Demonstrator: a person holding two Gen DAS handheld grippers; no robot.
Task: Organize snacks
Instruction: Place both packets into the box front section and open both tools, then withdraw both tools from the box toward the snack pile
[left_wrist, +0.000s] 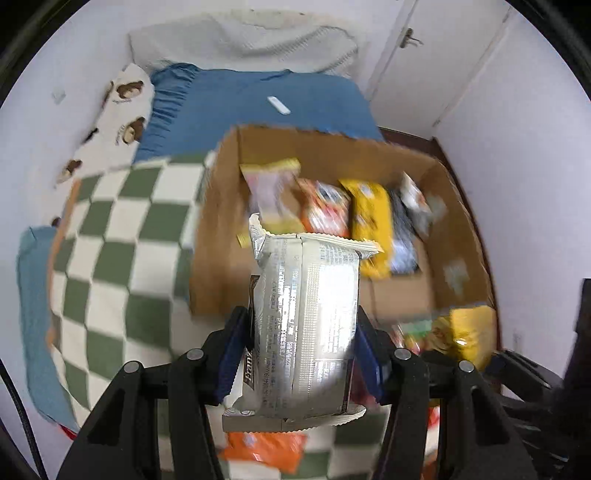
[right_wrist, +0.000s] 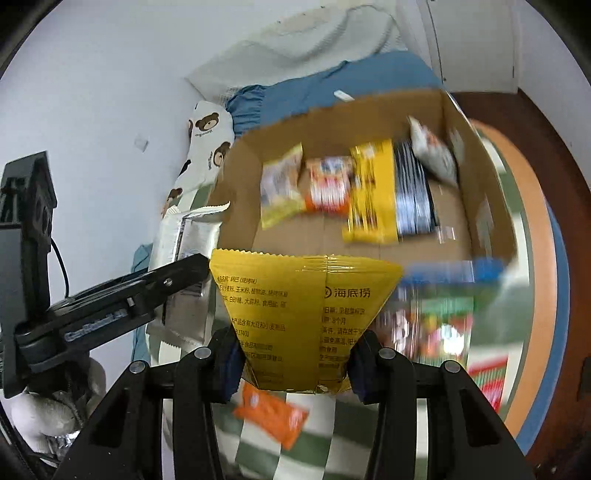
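Note:
My left gripper (left_wrist: 301, 350) is shut on a silver snack packet (left_wrist: 306, 314) and holds it above the near left corner of an open cardboard box (left_wrist: 218, 266). My right gripper (right_wrist: 295, 354) is shut on a yellow snack bag (right_wrist: 303, 306), held in front of the box (right_wrist: 240, 177). Inside the box a row of packets lies at the far side: a pale yellow one (right_wrist: 279, 184), an orange one (right_wrist: 328, 186), a yellow one (right_wrist: 373, 192), a dark one (right_wrist: 415, 195) and a grey one (right_wrist: 434, 153). The left gripper and silver packet (right_wrist: 183, 254) show at the left of the right wrist view.
The box sits on a bed with a green and white checked blanket (left_wrist: 122, 236) and a blue sheet (left_wrist: 266, 107). An orange packet (right_wrist: 271, 413) lies on the blanket below the grippers. More loose packets (right_wrist: 439, 321) lie to the right. A bear-print pillow (left_wrist: 118, 125) lies by the wall.

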